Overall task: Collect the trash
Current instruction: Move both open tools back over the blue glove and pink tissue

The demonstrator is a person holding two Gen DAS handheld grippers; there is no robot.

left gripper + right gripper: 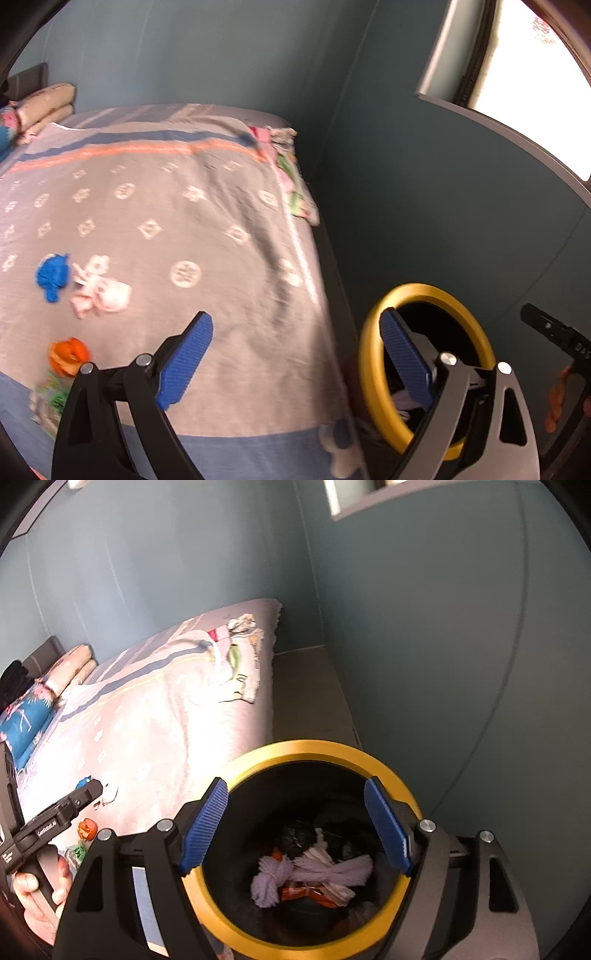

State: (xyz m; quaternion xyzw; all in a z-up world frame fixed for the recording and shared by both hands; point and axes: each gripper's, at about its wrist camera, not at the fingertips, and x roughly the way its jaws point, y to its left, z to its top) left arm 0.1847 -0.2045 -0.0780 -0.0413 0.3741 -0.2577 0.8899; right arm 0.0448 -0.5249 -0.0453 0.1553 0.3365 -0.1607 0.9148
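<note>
- The left gripper has its fingers spread and holds nothing; the right gripper is also spread and empty, above the bin.
- The trash lies near the bed's front-left corner: blue scrap, pink paper, orange piece.
- All is left of the left fingers, which are nearer.
- Nothing stands between.

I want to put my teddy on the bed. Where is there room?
Bare blanket lies between the striped band and the folded cloth at the right edge. It's crowded near the front-left: blue scrap, pink paper, orange wrapper.
</note>
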